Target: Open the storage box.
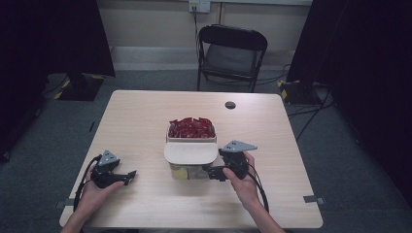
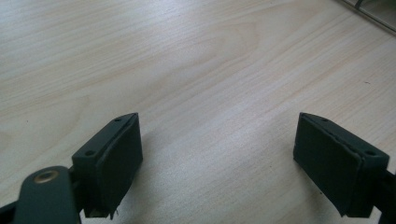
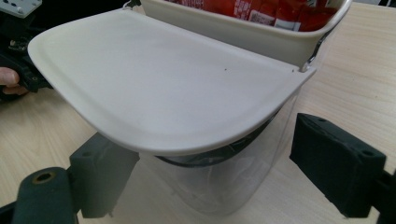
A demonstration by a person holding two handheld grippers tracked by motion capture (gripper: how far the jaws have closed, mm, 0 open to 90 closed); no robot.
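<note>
1. Cream plastic lid (image 3: 163, 88), half-round and flat, sits over the near half of the clear plastic container (image 3: 224, 182) in the middle of the pale wooden table (image 1: 145, 121); the far half is open and stuffed with red foil packets (image 1: 191, 127).
2. Your right gripper (image 1: 214, 173) is low at the tub's right side, jaws spread wide around the clear wall just under the lid's lip, nothing pinched yet.
3. I'd guess the lid comes next. Get one pad under the lip before you squeeze, since that clear wall looks slippery.
4. Your left gripper (image 1: 127, 176) rests on bare table well to the left, jaws apart and empty. Maybe bring it over to steady the tub.
5. The black folding chair (image 1: 231, 56) beyond the table isn't in your way.
</note>
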